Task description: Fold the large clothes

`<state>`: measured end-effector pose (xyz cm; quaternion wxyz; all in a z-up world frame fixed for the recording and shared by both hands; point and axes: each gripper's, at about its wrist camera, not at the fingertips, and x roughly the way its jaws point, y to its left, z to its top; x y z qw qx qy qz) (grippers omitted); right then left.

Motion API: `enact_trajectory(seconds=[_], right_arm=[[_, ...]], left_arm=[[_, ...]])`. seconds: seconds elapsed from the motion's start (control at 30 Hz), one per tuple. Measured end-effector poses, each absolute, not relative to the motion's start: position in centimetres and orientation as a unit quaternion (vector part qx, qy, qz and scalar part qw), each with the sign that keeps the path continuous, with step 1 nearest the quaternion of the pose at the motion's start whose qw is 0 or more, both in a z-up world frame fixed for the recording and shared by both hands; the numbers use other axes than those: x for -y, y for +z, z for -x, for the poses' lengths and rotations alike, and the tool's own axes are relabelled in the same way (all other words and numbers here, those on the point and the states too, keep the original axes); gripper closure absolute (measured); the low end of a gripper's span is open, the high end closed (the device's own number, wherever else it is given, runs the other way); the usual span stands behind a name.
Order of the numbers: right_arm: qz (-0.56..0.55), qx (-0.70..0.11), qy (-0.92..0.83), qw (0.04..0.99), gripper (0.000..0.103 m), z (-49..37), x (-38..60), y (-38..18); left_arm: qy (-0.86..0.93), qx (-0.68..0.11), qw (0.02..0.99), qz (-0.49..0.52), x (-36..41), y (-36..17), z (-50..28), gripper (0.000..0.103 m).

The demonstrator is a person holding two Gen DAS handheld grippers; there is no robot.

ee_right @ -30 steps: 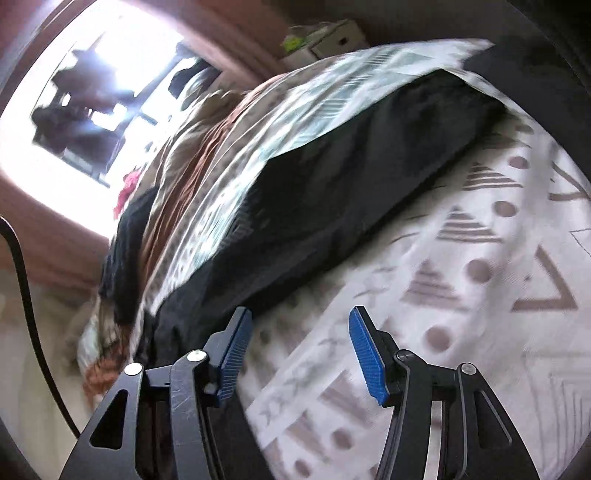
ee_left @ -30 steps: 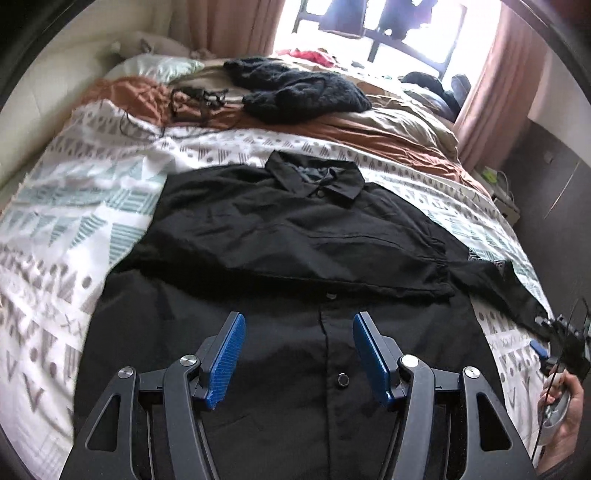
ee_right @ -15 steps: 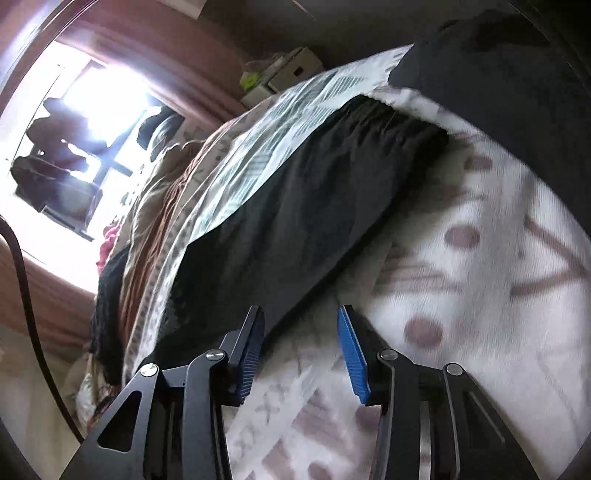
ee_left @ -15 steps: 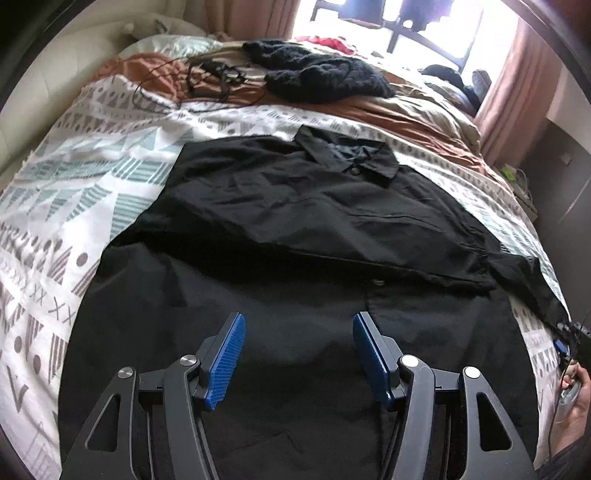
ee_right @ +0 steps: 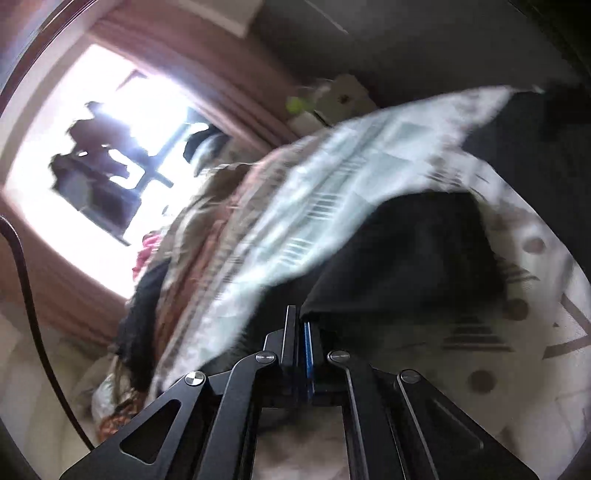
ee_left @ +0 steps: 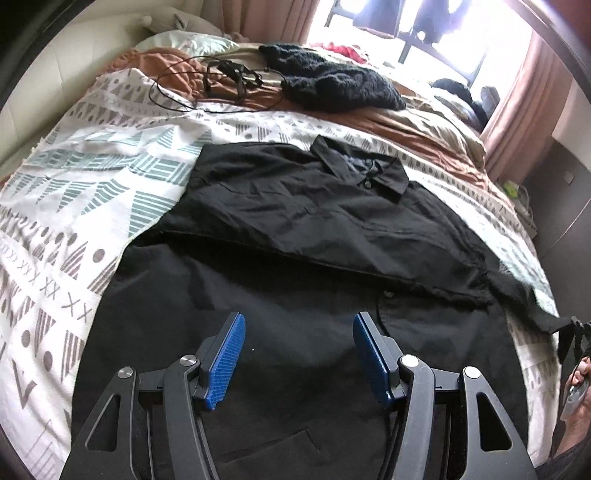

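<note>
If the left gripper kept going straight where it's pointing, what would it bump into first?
Most likely the black shirt. The left gripper points down at its front, fingers open, with nothing between them; how far off the cloth is, I can't tell.

The left wrist view looks down and forward over the foot of a bed, along its own black gripper with blue ribbed pads (ee_left: 297,354), which fills the lower frame. It sits fairly high, so the whole black collared button shirt (ee_left: 295,236) spread on the white quilt with grey and teal geometric print (ee_left: 92,184) is in sight, up to the bright window with pink curtains (ee_left: 424,33) beyond the bed's head. The right wrist view sits low and close at the bed's right edge, rolled sideways and blurred, facing across the quilt (ee_right: 332,177) toward the same window (ee_right: 122,147). Both share the shirt's sleeve (ee_right: 424,251), quilt and window.
</note>
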<state>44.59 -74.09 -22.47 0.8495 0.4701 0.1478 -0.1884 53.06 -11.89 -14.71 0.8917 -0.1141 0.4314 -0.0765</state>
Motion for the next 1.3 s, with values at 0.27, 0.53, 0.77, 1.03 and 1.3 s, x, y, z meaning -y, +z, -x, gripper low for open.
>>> enact_trajectory(seconds=[0.27,0.53,0.77,1.03,1.3], right_arm=[[-0.413,-0.114,-0.133,0.894,0.1,-44.3,67.5,-14.5],[-0.367,-0.108,-0.09,0.92,0.1,-46.7,60.0,-9.6],[-0.344,-0.121,-0.048,0.93,0.1,-49.6,53.2,-7.8],[-0.351,-0.131,-0.007,0.927,0.1,-52.4,47.6,-8.5],[-0.366,-0.158,0.052,0.916,0.1,-57.6,40.6,-11.1]], left_arm=[[-0.077,-0.413,0.894,0.152,9.8,-12.9,-52.5,0.041],[-0.058,-0.422,0.884,0.191,7.1,-12.5,-52.6,0.041],[-0.056,-0.418,0.884,0.204,5.0,-11.9,-52.3,0.041],[-0.047,-0.409,0.882,0.23,2.5,-11.6,-52.4,0.041],[-0.052,-0.412,0.87,0.267,0.7,-12.3,-52.7,0.041]])
